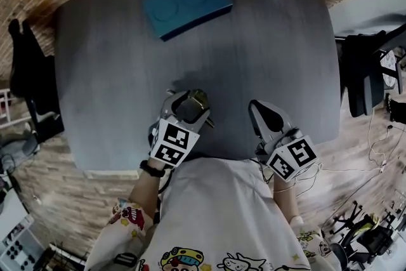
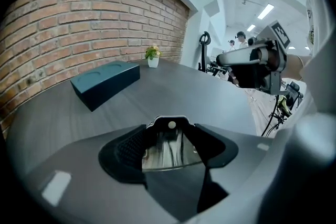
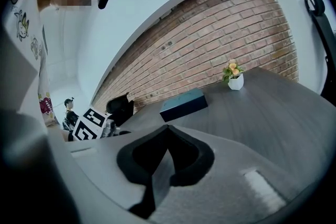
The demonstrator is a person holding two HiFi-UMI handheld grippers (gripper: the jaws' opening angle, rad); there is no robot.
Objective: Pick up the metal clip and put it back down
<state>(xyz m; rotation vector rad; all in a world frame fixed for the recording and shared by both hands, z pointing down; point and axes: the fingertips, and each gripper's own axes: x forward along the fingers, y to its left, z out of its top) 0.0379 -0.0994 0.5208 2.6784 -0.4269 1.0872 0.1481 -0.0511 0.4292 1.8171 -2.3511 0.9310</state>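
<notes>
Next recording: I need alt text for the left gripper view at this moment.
The left hand-held gripper grips a shiny metal clip between its jaws, over a dark grey table. Farther back on the table sit a dark teal box and a small potted plant, in front of a brick wall.

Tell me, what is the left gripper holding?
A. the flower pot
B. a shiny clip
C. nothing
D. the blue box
B: the left gripper has the shiny clip pinched between its jaws.
</notes>
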